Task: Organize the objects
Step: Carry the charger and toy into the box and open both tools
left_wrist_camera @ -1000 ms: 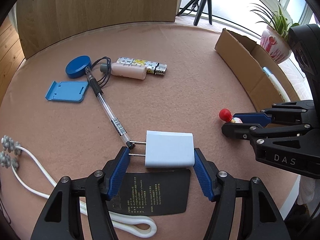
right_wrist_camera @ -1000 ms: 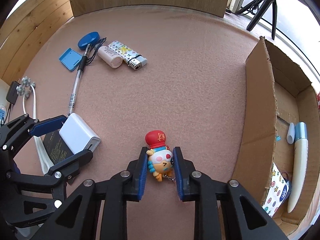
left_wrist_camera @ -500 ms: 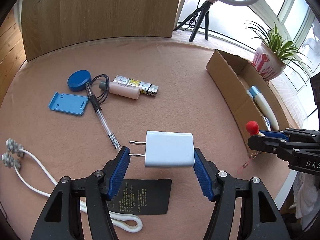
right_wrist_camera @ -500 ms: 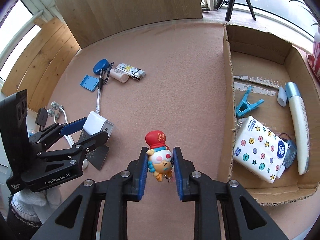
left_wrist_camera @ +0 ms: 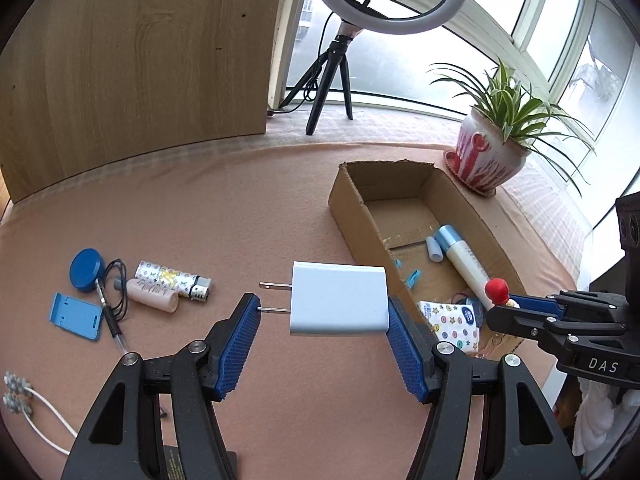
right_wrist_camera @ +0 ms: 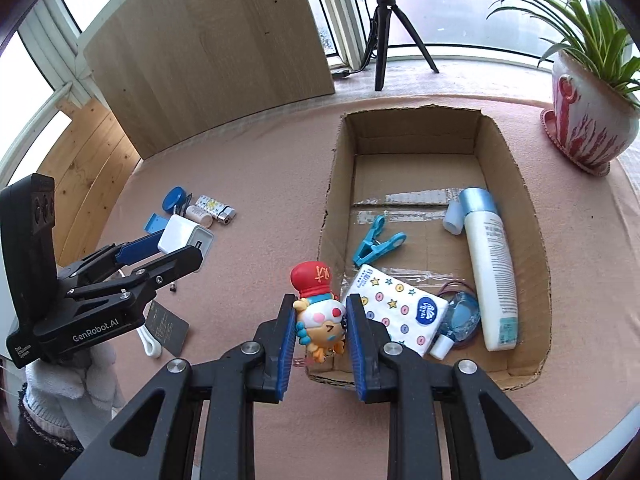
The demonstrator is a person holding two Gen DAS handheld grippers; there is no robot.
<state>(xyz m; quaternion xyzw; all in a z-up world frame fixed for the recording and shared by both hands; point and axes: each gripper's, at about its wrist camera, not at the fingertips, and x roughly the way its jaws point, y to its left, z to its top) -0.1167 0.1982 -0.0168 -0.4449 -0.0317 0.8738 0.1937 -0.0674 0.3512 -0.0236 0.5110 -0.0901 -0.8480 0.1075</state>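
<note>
My left gripper [left_wrist_camera: 324, 312] is shut on a white plug charger [left_wrist_camera: 338, 305], prongs pointing left, held above the pink mat left of the cardboard box [left_wrist_camera: 352, 216]. It also shows in the right wrist view [right_wrist_camera: 160, 248] with the charger [right_wrist_camera: 184, 236]. My right gripper [right_wrist_camera: 320, 320] is shut on a small doll with a red hat [right_wrist_camera: 318, 308], held above the near left corner of the box [right_wrist_camera: 336, 184]. In the left wrist view the right gripper [left_wrist_camera: 512, 308] and the doll's red hat [left_wrist_camera: 497, 290] hang over the box's near end.
The box holds a white bottle [right_wrist_camera: 490, 264], a blue clip [right_wrist_camera: 376, 242], a tissue pack [right_wrist_camera: 400, 312] and a blue round item [right_wrist_camera: 460, 314]. On the mat lie a lighter [left_wrist_camera: 172, 280], pink tube [left_wrist_camera: 154, 300], blue lid [left_wrist_camera: 86, 271], blue stand [left_wrist_camera: 76, 316], pen [left_wrist_camera: 110, 320], white massager [left_wrist_camera: 24, 400] and black card [right_wrist_camera: 166, 326]. A potted plant [right_wrist_camera: 584, 120] stands far right.
Both grippers have lifted off the mat with their objects and moved right towards the box. The right gripper now holds the doll over the box's near left corner.
</note>
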